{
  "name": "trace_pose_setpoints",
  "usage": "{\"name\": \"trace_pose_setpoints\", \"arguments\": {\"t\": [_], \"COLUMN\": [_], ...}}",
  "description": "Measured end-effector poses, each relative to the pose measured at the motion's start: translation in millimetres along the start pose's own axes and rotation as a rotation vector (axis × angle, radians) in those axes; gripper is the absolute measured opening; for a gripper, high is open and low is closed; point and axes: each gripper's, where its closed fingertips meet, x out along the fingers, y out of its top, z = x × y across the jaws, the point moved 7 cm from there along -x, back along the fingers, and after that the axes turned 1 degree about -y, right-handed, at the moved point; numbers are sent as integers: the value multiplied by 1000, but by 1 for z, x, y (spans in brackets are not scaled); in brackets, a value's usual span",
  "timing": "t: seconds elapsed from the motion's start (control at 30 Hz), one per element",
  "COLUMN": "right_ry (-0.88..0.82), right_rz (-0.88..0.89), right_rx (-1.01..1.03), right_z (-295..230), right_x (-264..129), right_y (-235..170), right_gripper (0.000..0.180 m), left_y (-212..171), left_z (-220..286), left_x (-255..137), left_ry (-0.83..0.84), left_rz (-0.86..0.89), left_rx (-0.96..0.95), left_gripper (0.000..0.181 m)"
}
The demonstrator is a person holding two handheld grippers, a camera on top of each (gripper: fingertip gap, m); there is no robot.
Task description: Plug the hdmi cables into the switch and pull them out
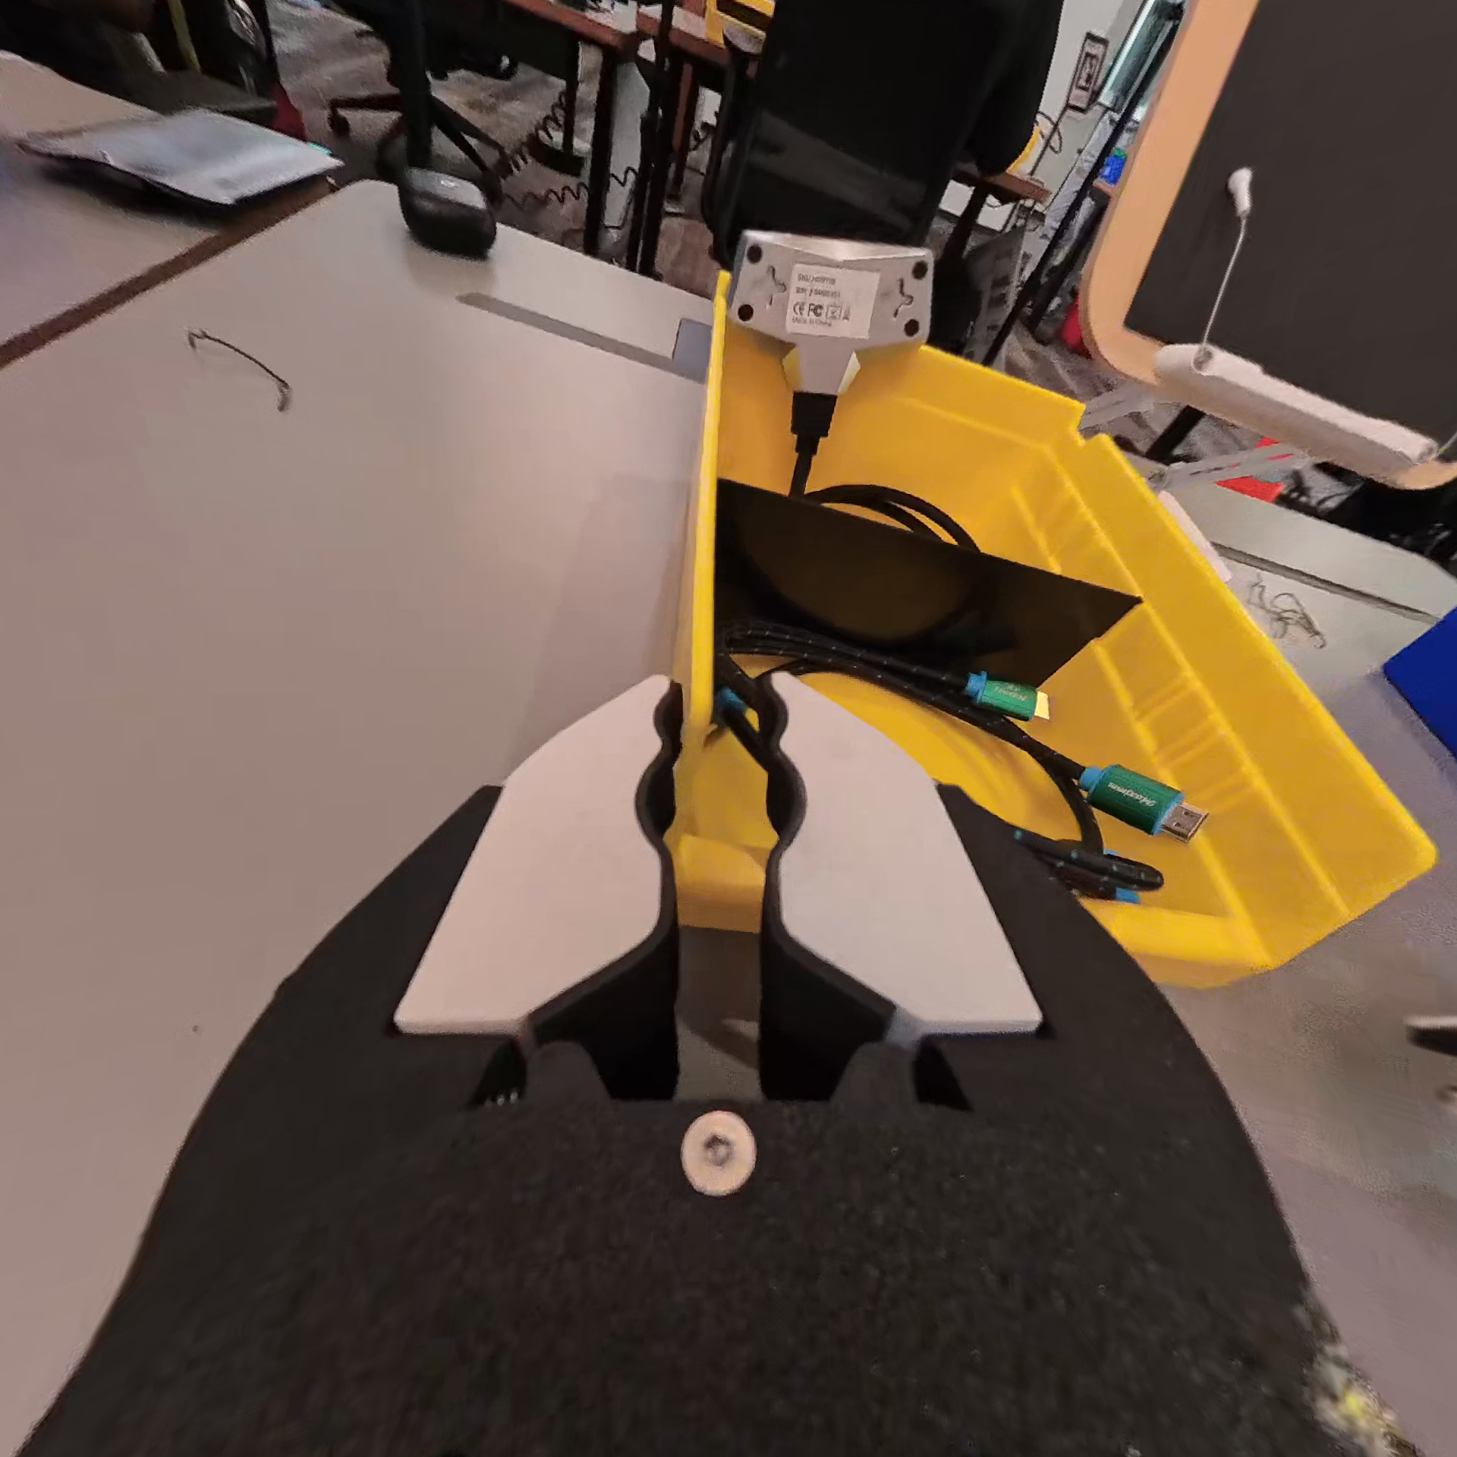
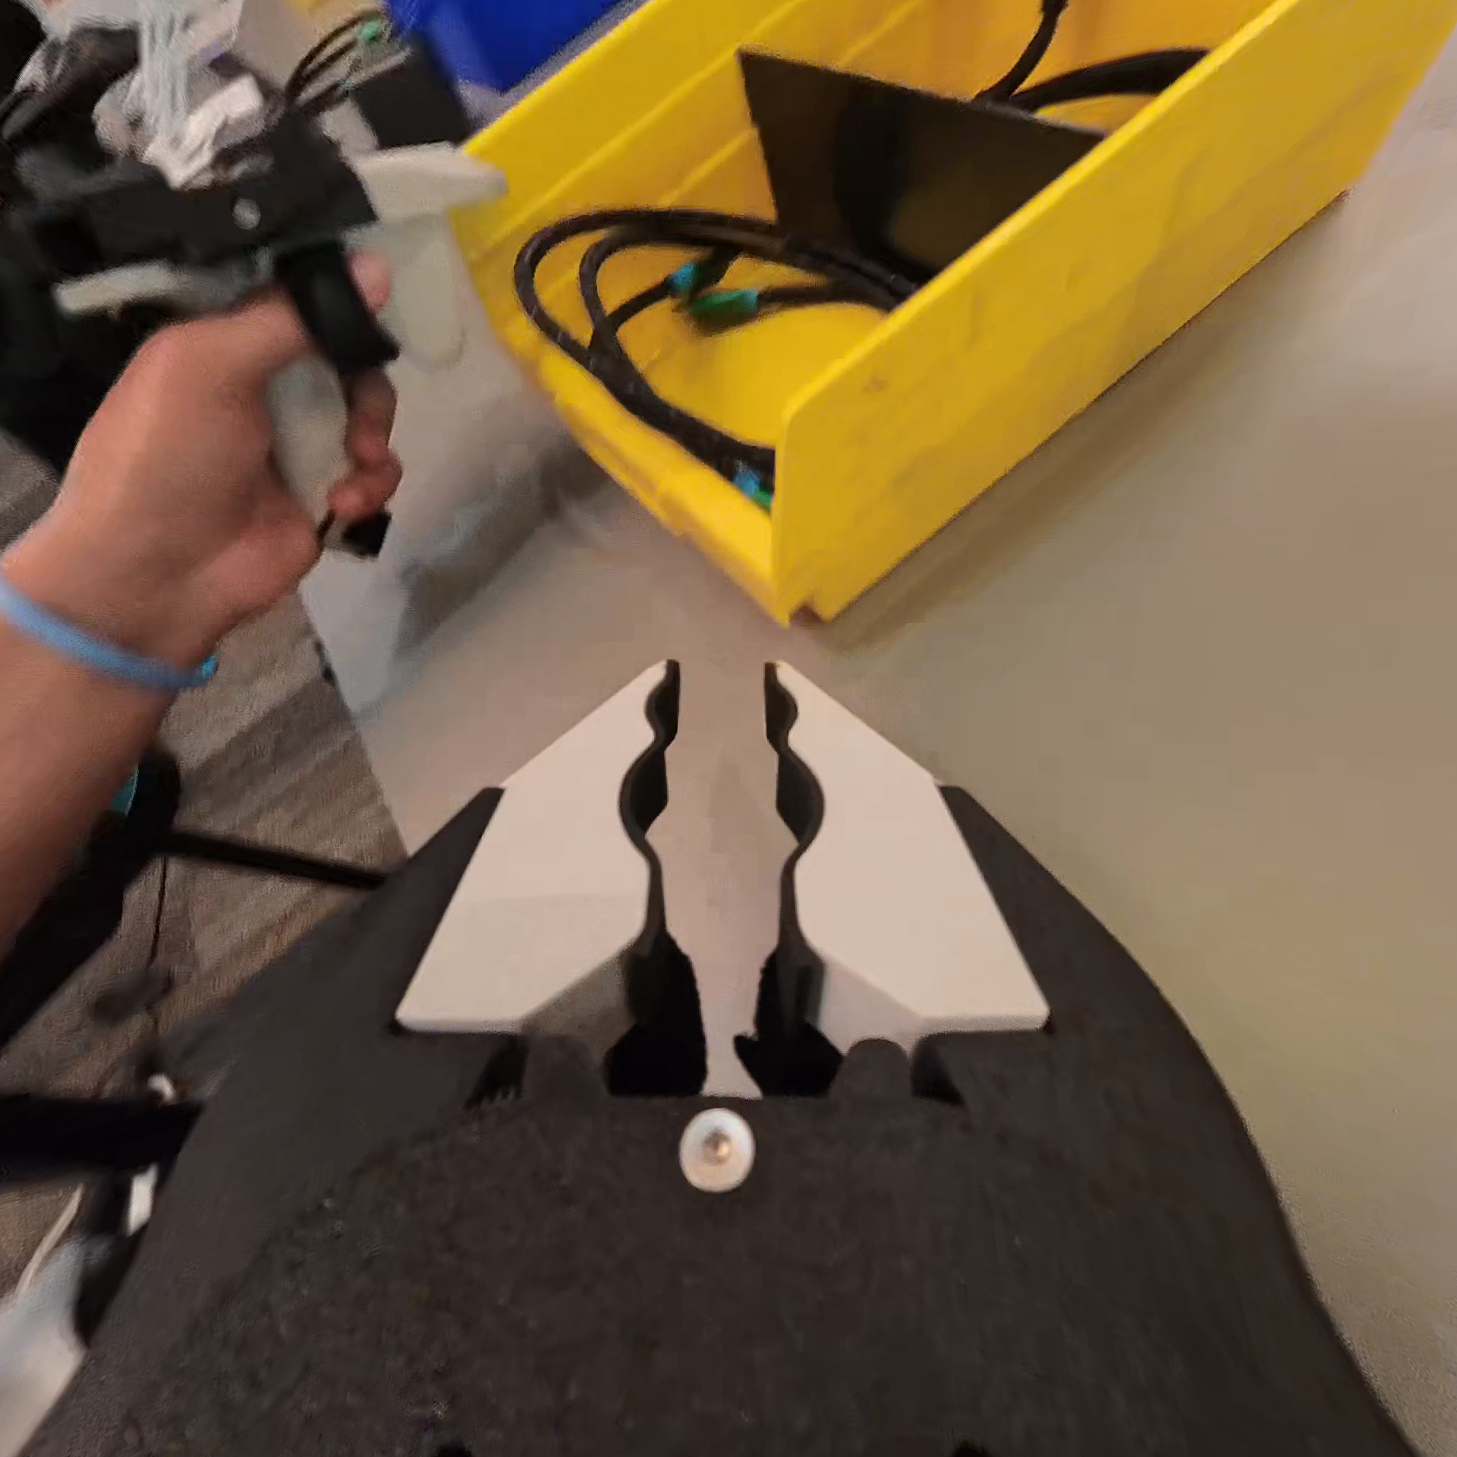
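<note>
A yellow bin [image 1: 1183,709] stands on the grey table. A silver HDMI switch [image 1: 828,296] leans at its far end with one black cable [image 1: 812,426] plugged in. In front of a black divider [image 1: 907,583] lie braided HDMI cables with green plugs [image 1: 1009,694] [image 1: 1135,800]. My left gripper [image 1: 721,694] is open and empty, its tips at the bin's near corner. My right gripper [image 2: 719,670] is open and empty above the table, short of the bin [image 2: 1025,355]. The right wrist view shows the cables [image 2: 631,315], the divider [image 2: 883,158] and the left gripper [image 2: 410,213], held by a hand [image 2: 181,473].
A black case [image 1: 445,209] and a grey pouch [image 1: 181,158] lie on the far left of the table [image 1: 315,552]. A blue bin [image 1: 1427,694] stands to the right of the yellow one. Office chairs and desks are behind. The table edge [image 2: 347,670] drops to carpet on the left. The gap from one gripper's tips to the other's is roughly 25 cm. The silver HDMI switch [image 1: 828,296] is about 25 cm from my left fingertips and 35 cm from my right.
</note>
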Motion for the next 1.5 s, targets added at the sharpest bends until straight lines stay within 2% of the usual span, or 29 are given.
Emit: {"name": "trace_pose_setpoints", "arguments": {"t": [0.07, 0.17, 0.23, 0.27, 0.33, 0.43, 0.5, 0.53, 0.6, 0.67, 0.73, 0.8, 0.87, 0.97, 1.07, 1.23, 1.37, 1.5], "right_ry": [-19, -176, -238, -268, -439, -789, -1078, -1138, -1149, -1158, -1122, -1072, -979, -901, -871, -873, -919, -933], "right_rz": [11, 113, 141, 173, 268, 439, 350, 312, 280, 273, 309, 278, 259, 247, 294, 302, 310, 323], "right_rx": [-30, -15, 0, 1, 23, 58, 4, 3, 67, 148, 176, 212, 168, 135, 189, 242, 269, 296], "right_z": [17, 59, 79, 90, 123, 184, 224, 237, 262, 284, 299, 314, 315, 310, 314, 316, 307, 307], "right_x": [-29, -85, -130, -153, -205, -291, -333, -345, -354, -356, -356, -351, -346, -356, -371, -368, -361, -359], "right_y": [-7, -14, -25, -31, -45, -75, -100, -108, -121, -130, -128, -131, -136, -144, -154, -150, -148, -147], "right_gripper": [25, 31, 44, 45, 46, 44, 46, 48, 51, 54, 51, 35, 4, 4, 3, 2, 2, 2], "left_y": [-2, -3, 2, 6, 8, -10, -25, -31, -42, -53, -61, -66, -65, -57, -46, -27, -26, -27], "left_z": [1, 1, 8, 18, 44, 98, 138, 158, 193, 215, 226, 228, 218, 186, 143, 88, 69, 65], "left_x": [-2, -5, -15, -22, -34, -27, -19, -18, -20, -21, -22, -23, -25, -32, -39, -42, -42, -40], "left_ry": [24, 74, 146, 183, 242, 148, 6, -68, -192, -245, -275, -319, -307, -261, -181, -66, -45, -28], "left_rz": [-10, -24, -29, -1, 61, 68, 29, 19, 13, -2, -9, -24, -23, -17, -4, 31, 22, 8], "left_rx": [24, 52, 130, 199, 340, 404, 346, 308, 285, 349, 418, 472, 488, 418, 355, 264, 194, 203], "left_gripper": [20, 18, 20, 21, 19, 14, 15, 15, 15, 15, 15, 12, 10, 9, 10, 11, 12, 12]}}
